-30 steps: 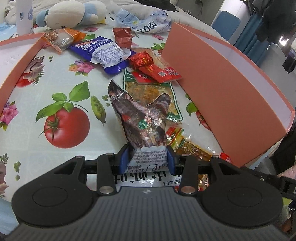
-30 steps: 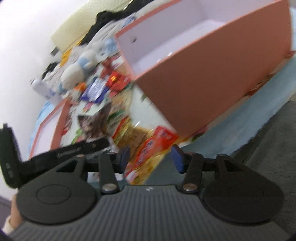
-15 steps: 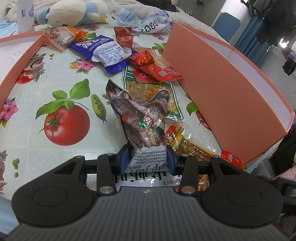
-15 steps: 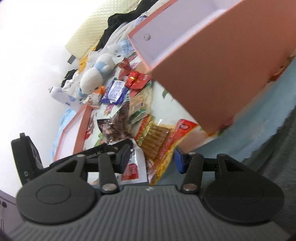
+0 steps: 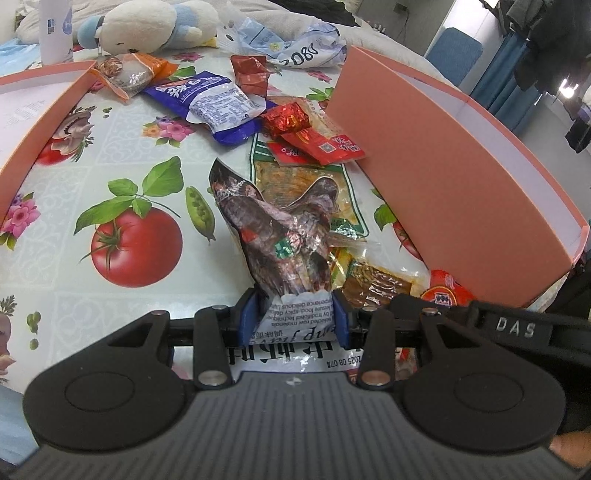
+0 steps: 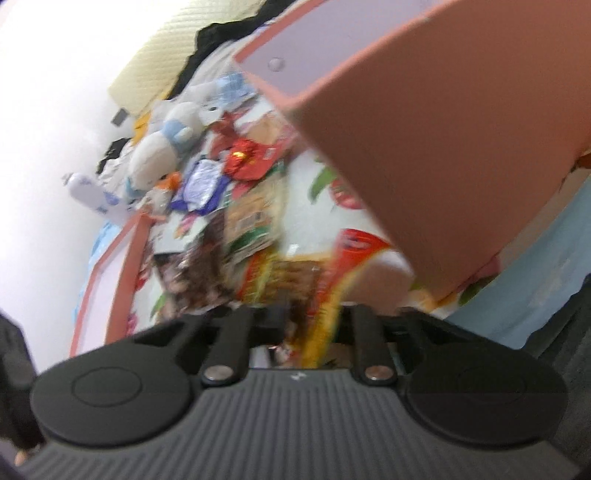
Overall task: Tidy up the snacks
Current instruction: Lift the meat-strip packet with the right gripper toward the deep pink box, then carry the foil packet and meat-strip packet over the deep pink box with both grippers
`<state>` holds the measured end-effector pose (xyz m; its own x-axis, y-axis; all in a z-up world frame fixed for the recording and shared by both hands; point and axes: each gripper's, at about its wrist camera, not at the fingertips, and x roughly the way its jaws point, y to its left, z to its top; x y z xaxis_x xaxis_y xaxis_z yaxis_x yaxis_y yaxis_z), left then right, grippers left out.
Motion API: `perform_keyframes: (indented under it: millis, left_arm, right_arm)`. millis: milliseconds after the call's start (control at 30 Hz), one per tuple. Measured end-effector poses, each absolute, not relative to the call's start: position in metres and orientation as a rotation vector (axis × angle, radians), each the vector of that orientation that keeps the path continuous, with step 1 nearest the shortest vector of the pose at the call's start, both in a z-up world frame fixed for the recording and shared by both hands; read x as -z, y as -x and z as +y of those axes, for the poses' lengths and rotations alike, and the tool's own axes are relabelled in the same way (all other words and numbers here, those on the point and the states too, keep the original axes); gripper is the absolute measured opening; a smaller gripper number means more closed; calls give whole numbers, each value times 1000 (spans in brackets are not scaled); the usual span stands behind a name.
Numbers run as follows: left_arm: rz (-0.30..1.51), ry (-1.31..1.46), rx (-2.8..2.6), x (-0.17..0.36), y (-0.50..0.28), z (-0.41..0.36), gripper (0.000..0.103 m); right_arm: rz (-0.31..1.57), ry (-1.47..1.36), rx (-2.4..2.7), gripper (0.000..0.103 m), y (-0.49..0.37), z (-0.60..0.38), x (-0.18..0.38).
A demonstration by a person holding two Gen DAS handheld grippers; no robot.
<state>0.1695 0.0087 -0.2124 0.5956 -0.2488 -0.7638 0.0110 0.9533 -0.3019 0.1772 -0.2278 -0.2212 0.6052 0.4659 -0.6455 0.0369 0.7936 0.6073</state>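
Your right wrist view was smeared with blur, so most of what lay between the right gripper [image 6: 312, 325] fingers was hard to read. Its jaws had just been closing, and a red-and-yellow snack packet [image 6: 332, 280] ran down between the fingers, but I could not tell whether the pads actually pressed on it. Its near end was cut off behind the gripper body.

Your left gripper [image 5: 293, 317] was clear: its blue pads [image 5: 248, 317] were clamped on the white printed end of a dark brown snack pouch [image 5: 284, 236], which stood up and leaned away from the camera. The pouch's bottom edge was hidden under the gripper body. Just to its right lay a clear pack of brown strips [image 5: 373, 286], partly covered by the black arm of the other tool, and a red packet [image 5: 443, 293] whose lower part was cut off.

Beyond the pouch, a green-edged flat pack [image 5: 295, 177] lay on the tablecloth [image 5: 122, 122] printed with tomatoes and flowers. Farther on sat red wrappers [image 5: 314, 140], a blue-and-white bag [image 5: 214, 103] and an orange bag [image 5: 136, 72]. An orange box [image 5: 443, 177] stood to the right, another orange box wall [image 5: 48, 122] curved on the left. At the far edge lay a plush toy [image 5: 144, 22] and a white bottle [image 5: 55, 29].
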Motion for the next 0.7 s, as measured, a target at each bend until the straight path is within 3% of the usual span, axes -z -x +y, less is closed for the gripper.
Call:
perform_keyframes:
  millis: [700]
  left_arm:
    - [885,327,35,136,-124,34,47]
  right_arm:
    - [790,-355,-391,7,-147,-207,135]
